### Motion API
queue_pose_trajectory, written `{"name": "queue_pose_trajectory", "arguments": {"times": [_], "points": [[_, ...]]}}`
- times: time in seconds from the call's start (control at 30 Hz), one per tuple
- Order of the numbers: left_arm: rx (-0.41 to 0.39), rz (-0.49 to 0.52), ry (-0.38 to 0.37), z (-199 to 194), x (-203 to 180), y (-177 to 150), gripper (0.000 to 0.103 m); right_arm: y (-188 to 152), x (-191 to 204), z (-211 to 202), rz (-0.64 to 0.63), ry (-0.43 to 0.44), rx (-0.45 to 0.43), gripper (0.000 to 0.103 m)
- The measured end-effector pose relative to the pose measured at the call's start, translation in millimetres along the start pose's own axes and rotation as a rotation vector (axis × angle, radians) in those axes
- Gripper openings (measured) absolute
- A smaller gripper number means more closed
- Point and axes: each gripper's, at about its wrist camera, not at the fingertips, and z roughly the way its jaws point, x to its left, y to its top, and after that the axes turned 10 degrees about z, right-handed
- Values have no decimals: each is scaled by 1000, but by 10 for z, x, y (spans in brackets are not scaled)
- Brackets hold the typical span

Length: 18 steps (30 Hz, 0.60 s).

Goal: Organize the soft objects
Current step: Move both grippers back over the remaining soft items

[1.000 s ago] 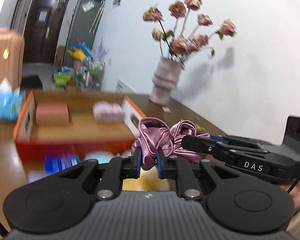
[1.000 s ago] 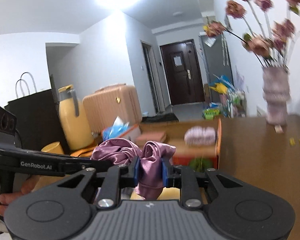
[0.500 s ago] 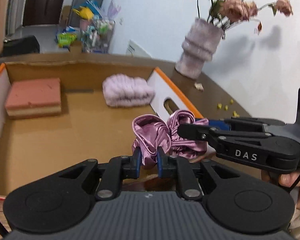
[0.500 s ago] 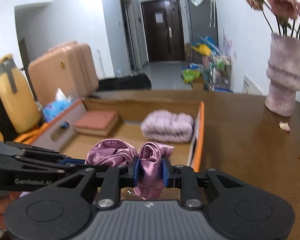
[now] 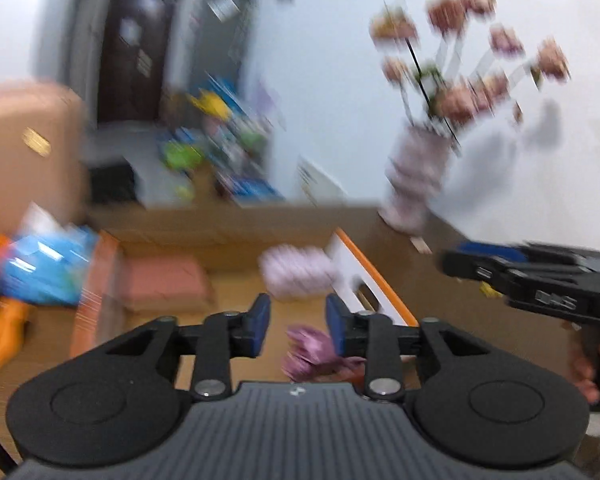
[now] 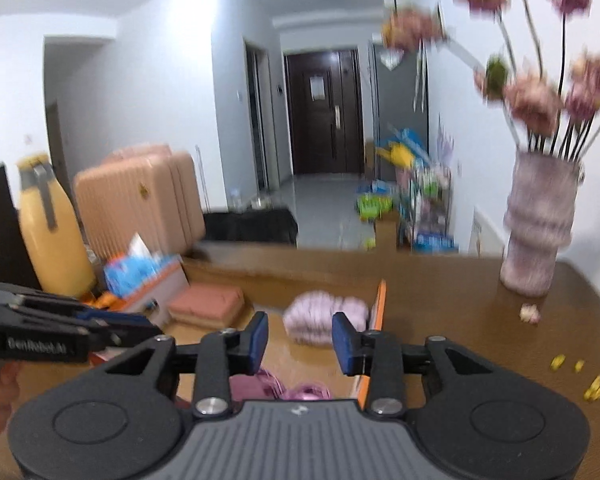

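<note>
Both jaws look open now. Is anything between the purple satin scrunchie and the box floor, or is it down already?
Nothing visible stands in the way. The purple satin scrunchie lies low inside the cardboard box, below the open left gripper and right gripper; motion blur hides whether it rests flat.

One cardboard box (image 6: 374,312), three soft things in it: one satin scrunchie (image 5: 314,350), one fluffy lilac bundle (image 6: 324,318), one pink sponge block (image 6: 206,300). Two grippers, one vase (image 6: 538,232).
</note>
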Motion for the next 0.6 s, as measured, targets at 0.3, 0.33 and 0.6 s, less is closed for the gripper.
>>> {"name": "queue_pose_trajectory", "arguments": {"times": [0.3,0.33,0.6], "points": [[-269,-25,330,-1263,-134,-133,101,-155,410,-962,-42,35,-247,98],[-275,-19,342,-1333,-155,-159,102,-190,464,-1041,-59,21,-266,98],[-285,8,358,-1736,-284,-402,103,-430,734,-1473,-100,27,-334,103]]}}
